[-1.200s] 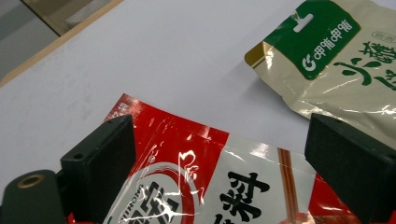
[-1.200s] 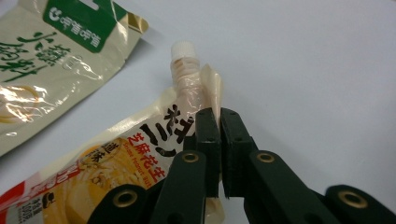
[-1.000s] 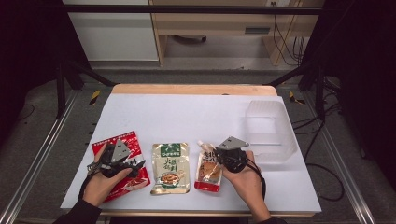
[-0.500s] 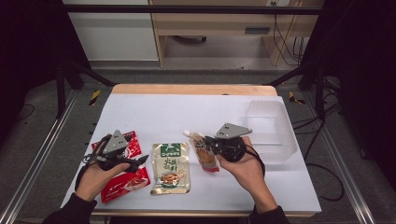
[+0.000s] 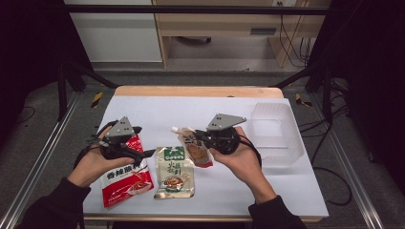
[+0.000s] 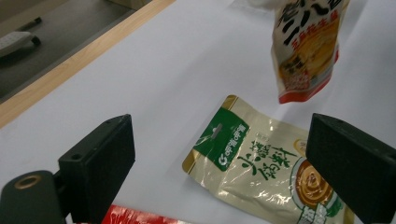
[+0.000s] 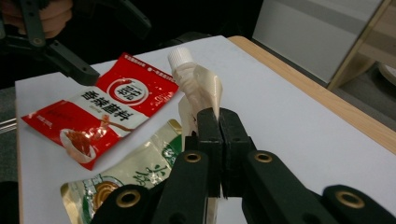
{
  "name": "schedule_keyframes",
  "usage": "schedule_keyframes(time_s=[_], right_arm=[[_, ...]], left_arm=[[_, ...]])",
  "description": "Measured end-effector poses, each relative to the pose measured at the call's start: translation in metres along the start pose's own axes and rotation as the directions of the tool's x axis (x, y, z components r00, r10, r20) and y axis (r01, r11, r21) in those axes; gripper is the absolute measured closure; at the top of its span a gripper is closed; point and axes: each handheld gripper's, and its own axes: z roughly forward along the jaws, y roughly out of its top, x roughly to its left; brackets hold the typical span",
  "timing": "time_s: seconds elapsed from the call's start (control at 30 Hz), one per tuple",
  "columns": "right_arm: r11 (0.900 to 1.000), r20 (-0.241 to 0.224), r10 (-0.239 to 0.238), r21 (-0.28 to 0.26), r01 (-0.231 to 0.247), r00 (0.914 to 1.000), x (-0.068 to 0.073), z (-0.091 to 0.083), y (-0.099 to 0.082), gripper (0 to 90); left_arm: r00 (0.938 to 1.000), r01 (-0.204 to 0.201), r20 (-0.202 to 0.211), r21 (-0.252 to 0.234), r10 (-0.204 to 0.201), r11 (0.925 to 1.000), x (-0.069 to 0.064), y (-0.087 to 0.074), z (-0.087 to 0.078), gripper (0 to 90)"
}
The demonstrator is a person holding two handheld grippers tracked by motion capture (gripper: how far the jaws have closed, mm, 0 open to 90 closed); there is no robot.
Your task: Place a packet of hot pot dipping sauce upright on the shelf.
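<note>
My right gripper (image 5: 199,138) is shut on the top edge of a spouted sauce pouch (image 5: 193,149) and holds it above the table. In the right gripper view the jaws (image 7: 218,116) pinch the pouch (image 7: 198,88) just below its white cap. My left gripper (image 5: 142,141) hovers open over a red sauce pouch (image 5: 126,181) with nothing between its jaws. A beige and green pouch (image 5: 174,171) lies flat between the two hands. In the left gripper view it (image 6: 261,163) lies under the open jaws (image 6: 222,140), and the lifted spouted pouch (image 6: 306,46) hangs beyond.
A clear plastic container (image 5: 277,131) stands at the right side of the white table top (image 5: 191,109). A wooden strip edges the table's far side. Metal frame rails run along both sides.
Both hands have risen. The right gripper has lifted the spouted pouch off the table and carried it away from the person. The left gripper has come up off the red pouch.
</note>
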Motion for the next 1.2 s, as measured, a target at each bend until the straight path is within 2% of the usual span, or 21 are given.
schedule_keyframes(time_s=[0.07,0.1,0.2,0.27,0.5,0.63,0.67,0.7,0.77,0.87,0.97,1.0,1.03,1.1,1.2], right_arm=[[1.0000,-0.007,-0.004,-0.002,0.004,1.0000,0.002,0.001,0.002,89.4],[0.9999,-0.017,-0.011,-0.003,0.011,0.9998,0.005,0.004,0.005,89.4],[0.9999,-0.032,-0.012,-0.009,0.012,0.9994,0.008,0.008,0.008,89.4],[0.9999,-0.042,-0.012,-0.013,0.011,0.9990,0.010,0.010,0.009,89.4],[0.9998,-0.068,-0.020,-0.009,0.019,0.9975,0.017,0.016,0.012,89.4],[0.9996,-0.084,-0.029,-0.011,0.028,0.9961,0.024,0.018,0.014,89.4],[0.9996,-0.087,-0.029,-0.011,0.028,0.9958,0.025,0.019,0.015,89.4],[0.9996,-0.089,-0.029,-0.010,0.028,0.9956,0.026,0.020,0.015,89.4],[0.9995,-0.094,-0.032,-0.011,0.031,0.9950,0.027,0.021,0.015,89.4],[0.9993,-0.108,-0.032,-0.021,0.030,0.9936,0.031,0.024,0.016,89.3],[0.9992,-0.117,-0.032,-0.026,0.029,0.9926,0.032,0.026,0.017,89.3],[0.9992,-0.117,-0.032,-0.026,0.029,0.9926,0.032,0.026,0.017,89.3],[0.9994,-0.117,-0.028,-0.024,0.026,0.9928,0.033,0.027,0.016,89.3],[0.9993,-0.114,-0.026,-0.028,0.023,0.9931,0.032,0.026,0.016,89.2],[0.9992,-0.115,-0.020,-0.037,0.016,0.9932,0.032,0.025,0.015,89.2]], left_arm=[[1.0000,-0.005,0.003,0.005,0.005,1.0000,0.000,0.002,0.000,7.7],[0.9996,-0.026,0.008,0.025,0.026,0.9993,-0.001,0.007,0.002,7.7],[0.9991,-0.034,0.027,0.033,0.033,0.9989,-0.003,0.014,0.006,8.2],[0.9976,-0.065,0.027,0.030,0.064,0.9975,-0.006,0.017,0.007,12.0],[0.9960,-0.073,0.054,0.023,0.072,0.9971,-0.007,0.024,0.011,21.0],[0.9939,-0.082,0.074,0.006,0.081,0.9966,-0.008,0.029,0.012,30.7],[0.9917,-0.093,0.090,0.008,0.092,0.9956,-0.009,0.031,0.012,33.1],[0.9913,-0.098,0.088,0.007,0.097,0.9951,-0.010,0.032,0.013,35.2],[0.9901,-0.104,0.096,0.010,0.102,0.9946,-0.011,0.033,0.014,36.8],[0.9857,-0.123,0.118,0.011,0.120,0.9924,-0.013,0.035,0.015,46.7],[0.9843,-0.126,0.127,0.019,0.123,0.9918,-0.013,0.035,0.017,57.9],[0.9840,-0.128,0.128,0.021,0.124,0.9915,-0.013,0.035,0.018,57.9],[0.9839,-0.126,0.131,0.030,0.121,0.9915,-0.012,0.035,0.018,64.1],[0.9836,-0.123,0.137,0.028,0.118,0.9920,-0.013,0.035,0.018,69.7],[0.9820,-0.125,0.145,0.027,0.120,0.9917,-0.015,0.036,0.017,71.5]])
